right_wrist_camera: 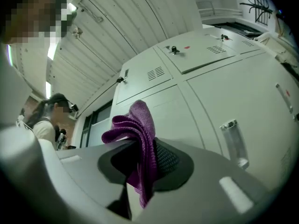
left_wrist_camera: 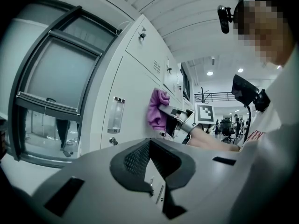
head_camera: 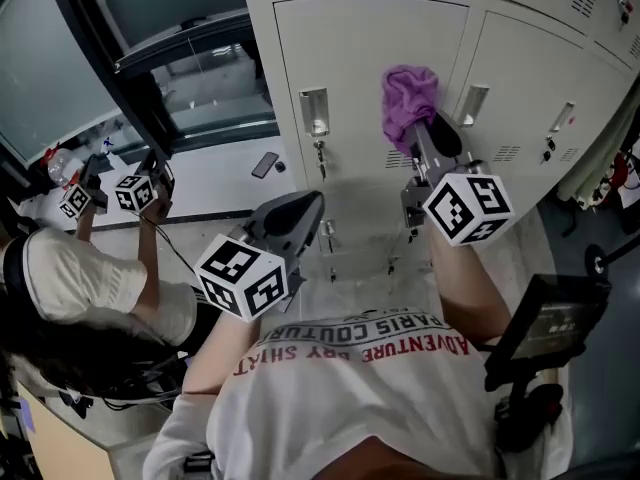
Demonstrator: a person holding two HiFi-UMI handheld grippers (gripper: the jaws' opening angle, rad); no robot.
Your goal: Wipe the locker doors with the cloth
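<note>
My left gripper jaws together, empty, below door | right gripper clamps cloth against door | step: likely wiping; next: sweep with steady pressure

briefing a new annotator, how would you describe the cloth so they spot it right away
Start at the wall of pale grey lockers. At a lower door, the right gripper holds up a bunched cloth. It is the only purple thing among all that grey metal.

The cloth looks fuzzy and knitted, the locker doors smooth matt metal, handles glossy.
</note>
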